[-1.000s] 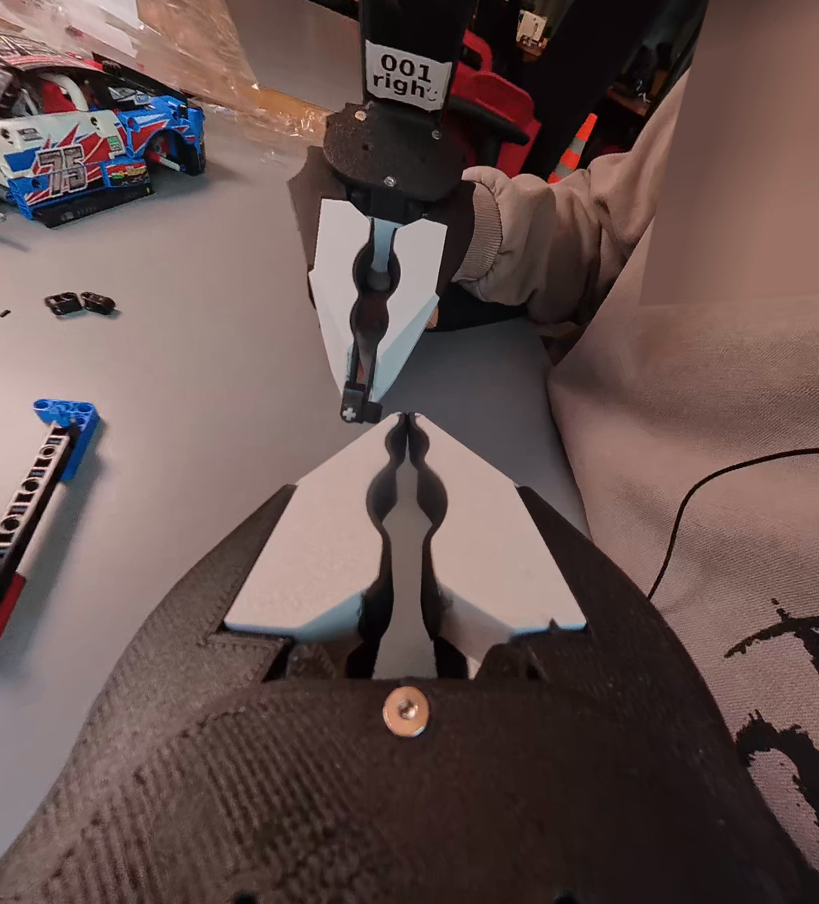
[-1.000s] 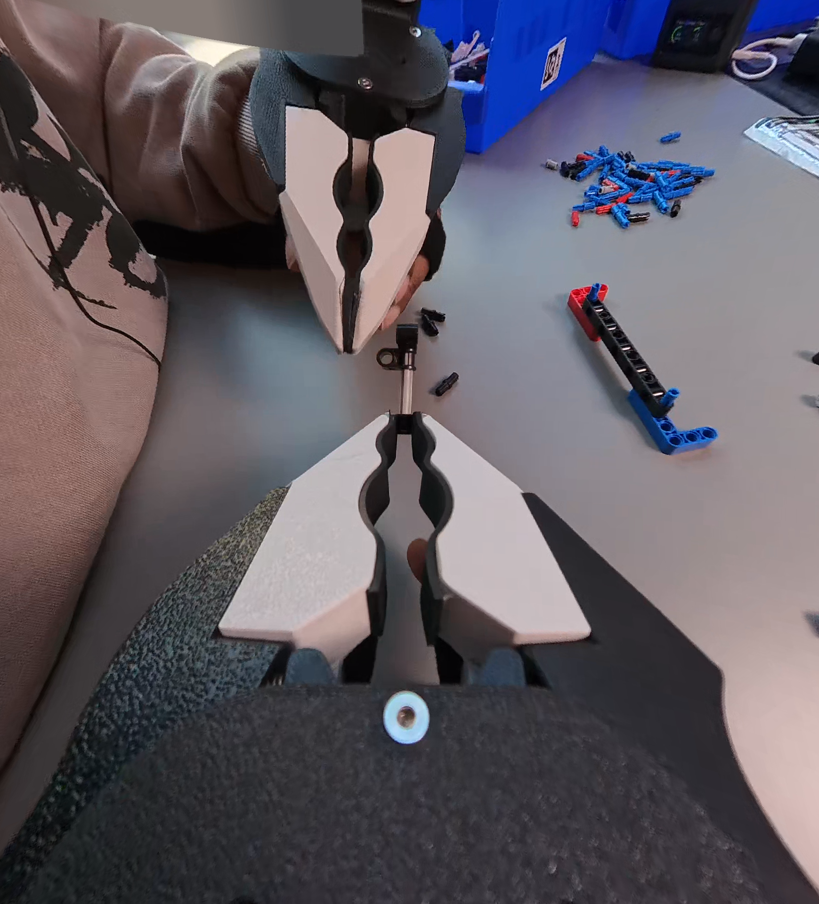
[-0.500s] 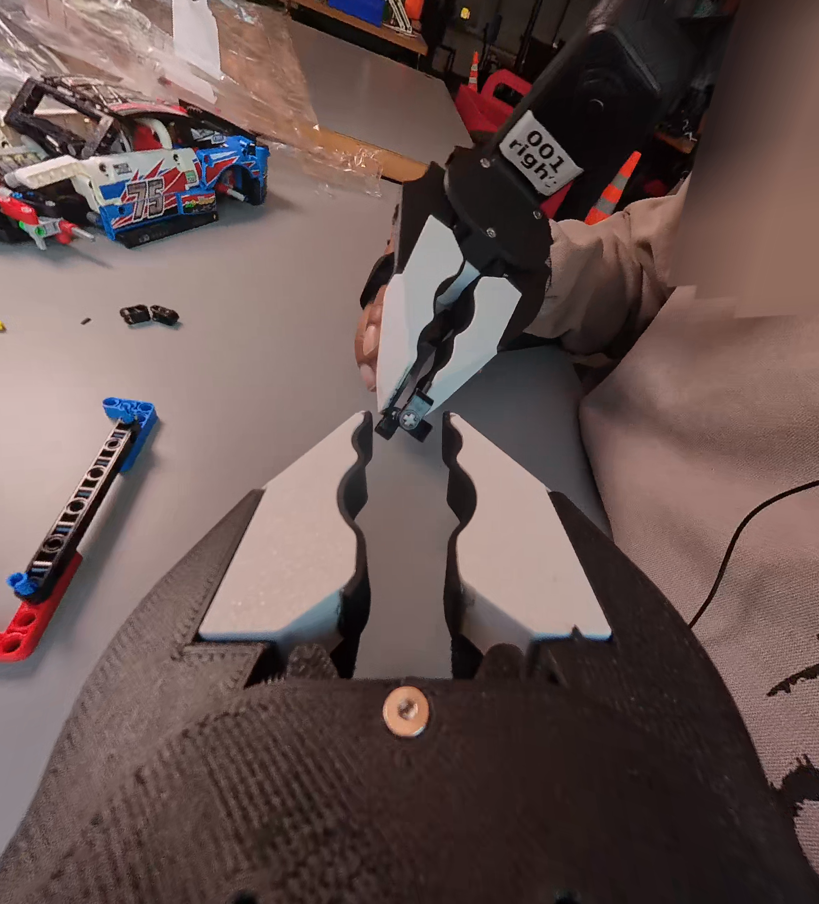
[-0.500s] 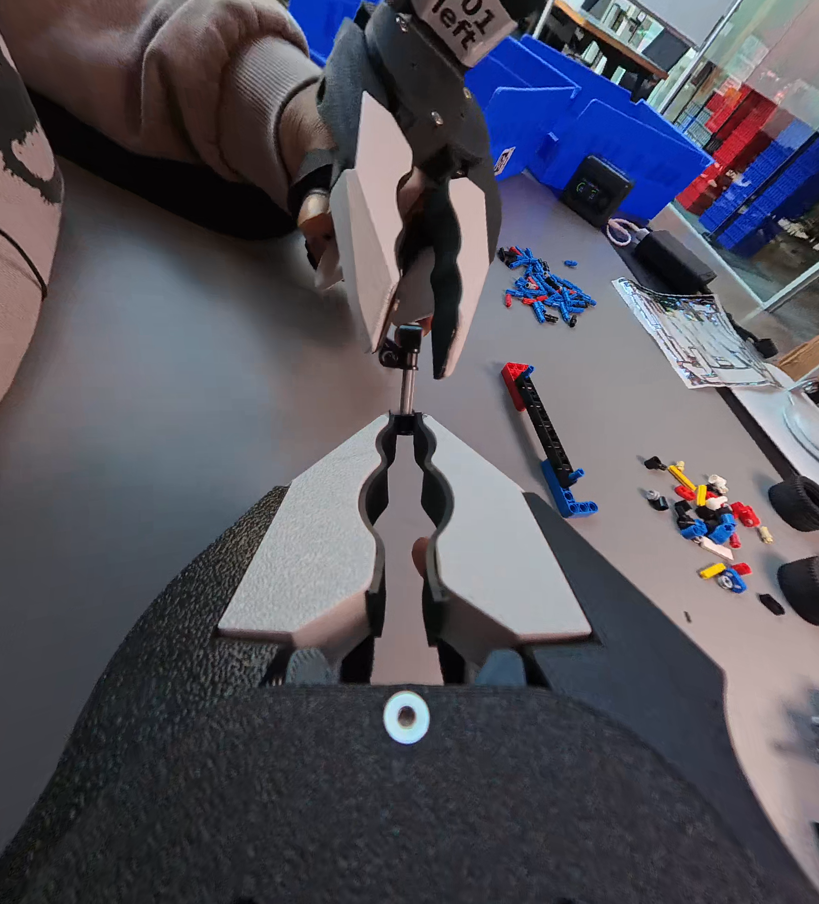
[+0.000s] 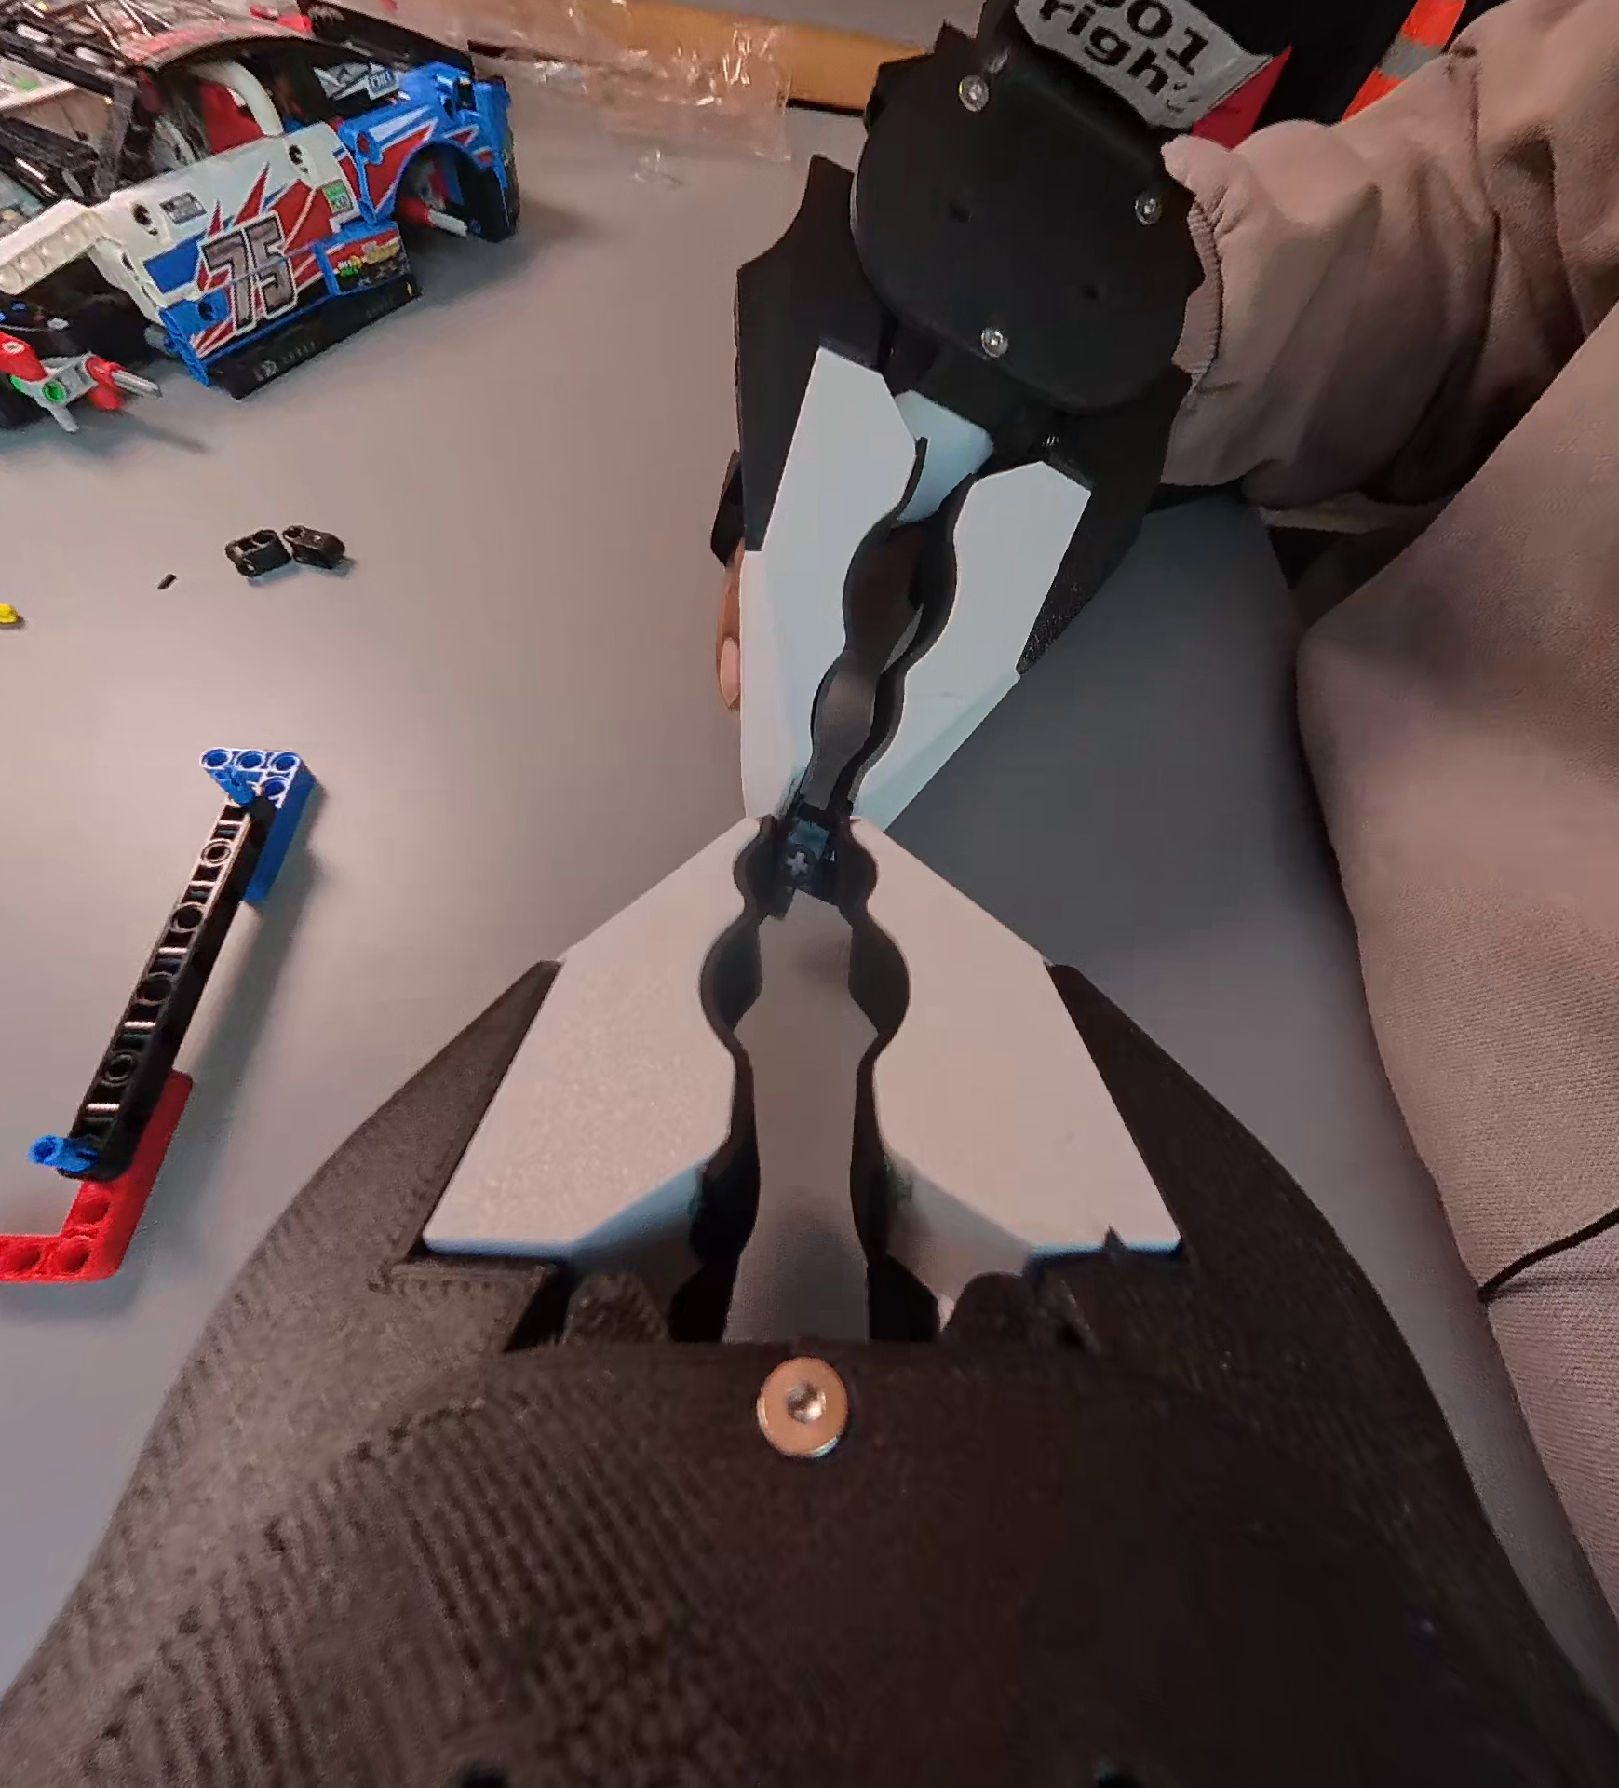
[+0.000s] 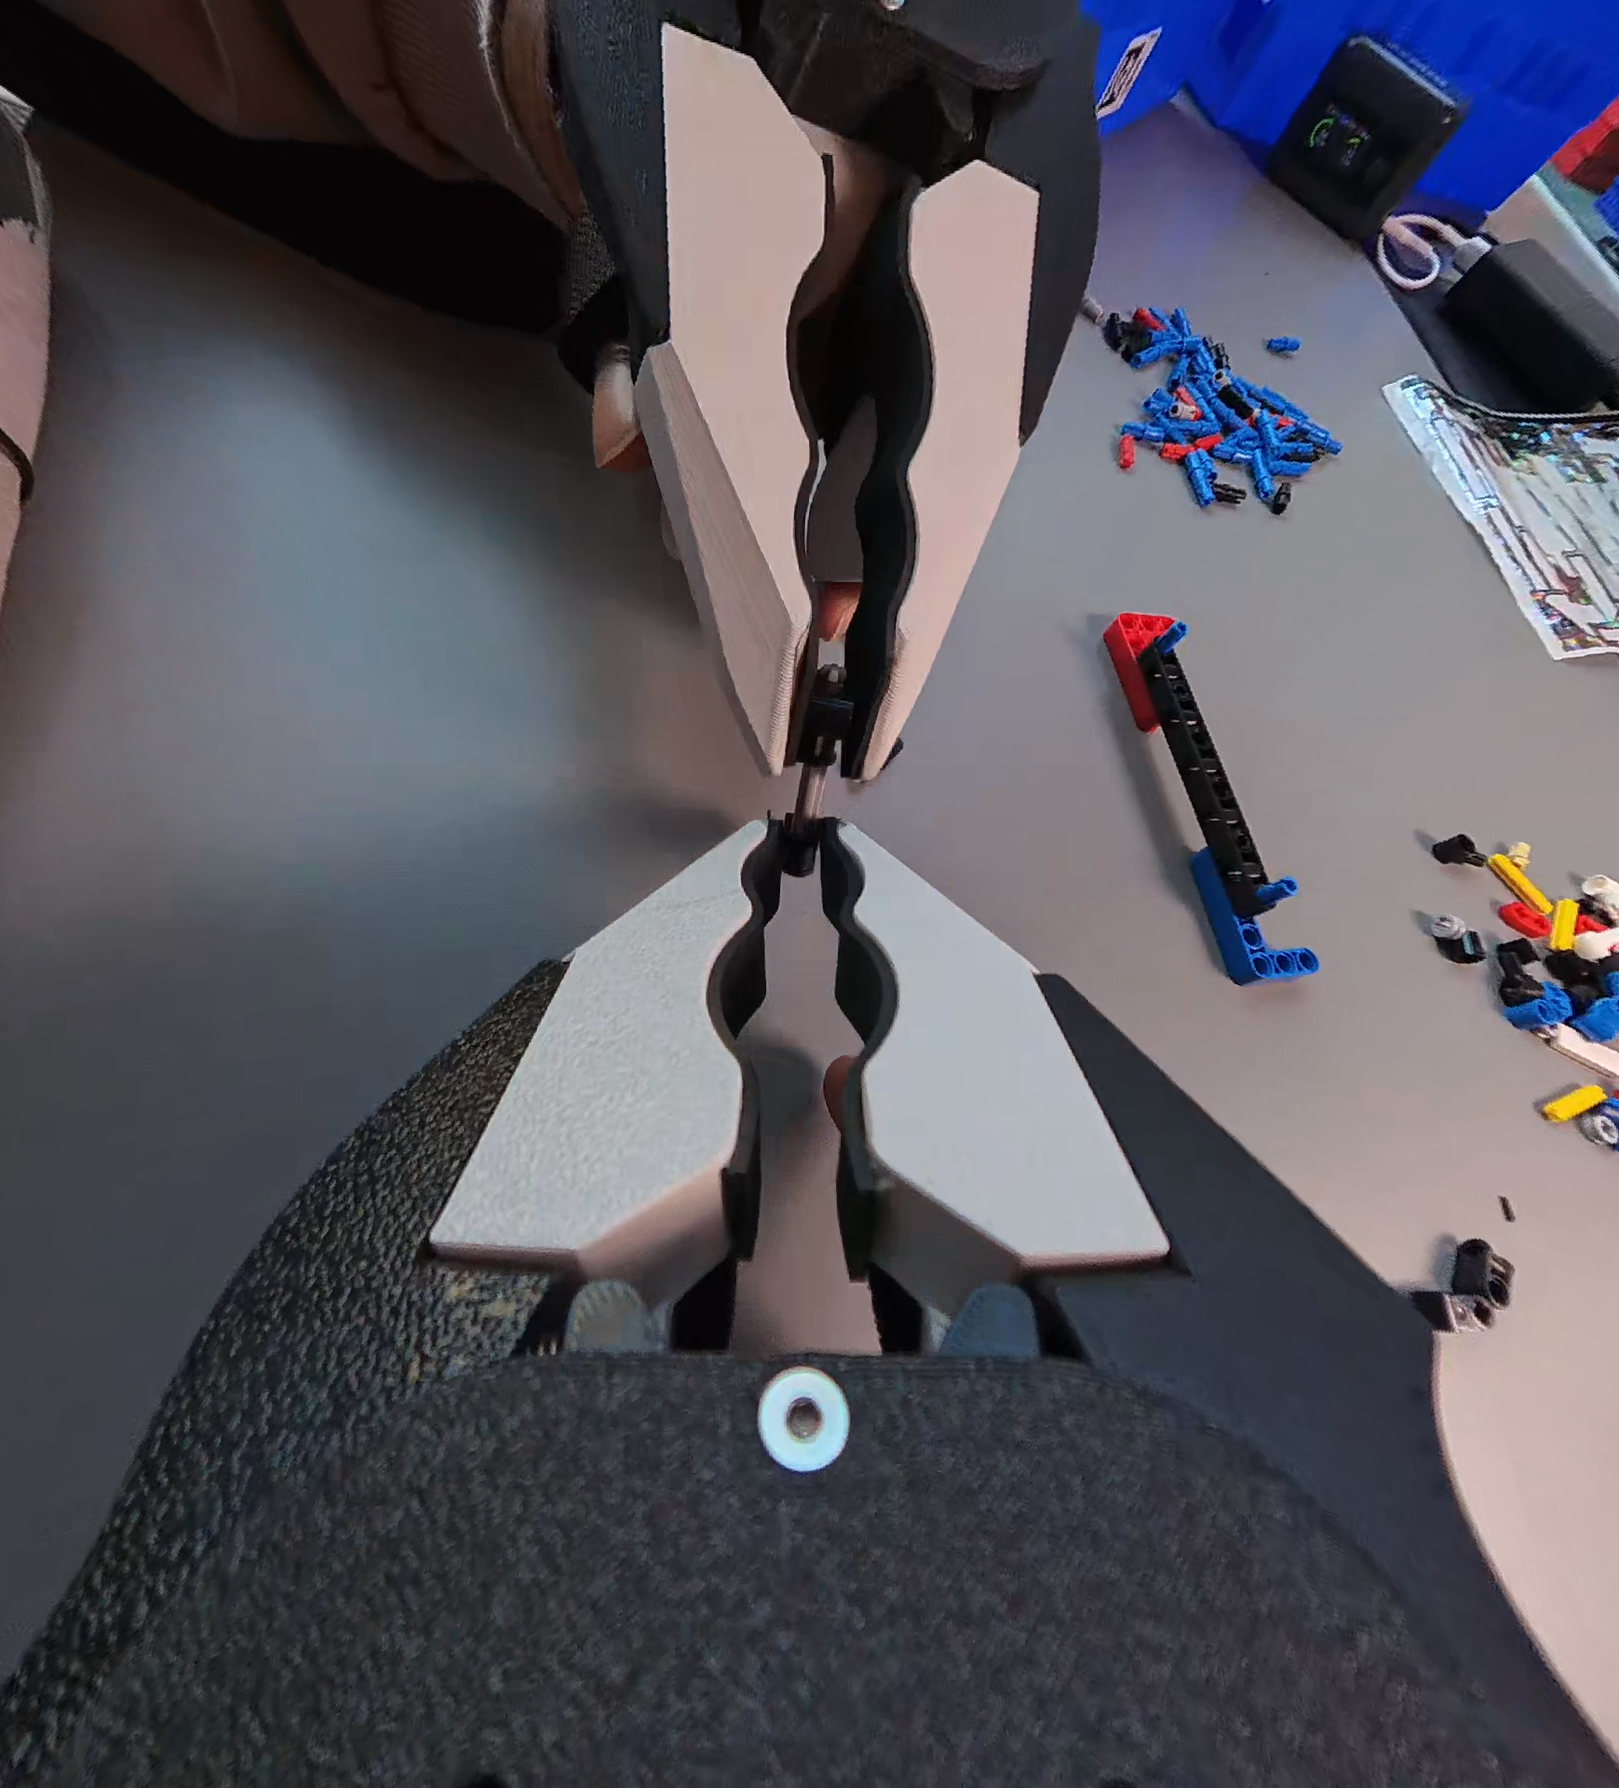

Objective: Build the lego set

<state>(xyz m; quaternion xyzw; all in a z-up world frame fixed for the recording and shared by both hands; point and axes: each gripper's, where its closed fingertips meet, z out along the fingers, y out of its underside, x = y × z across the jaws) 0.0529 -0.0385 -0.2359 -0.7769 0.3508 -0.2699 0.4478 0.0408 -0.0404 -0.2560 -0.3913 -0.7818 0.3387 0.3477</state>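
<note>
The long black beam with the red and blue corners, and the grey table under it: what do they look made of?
The beam looks like moulded plastic, glossy, with even round holes and saturated colours. The table looks like a smooth matte laminate, judging by its soft diffuse sheen; I can't be certain.

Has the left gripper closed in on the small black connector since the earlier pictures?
Yes. The left gripper, open and short of it half a second ago, now pinches the black connector beyond the right gripper, above the table.
</note>
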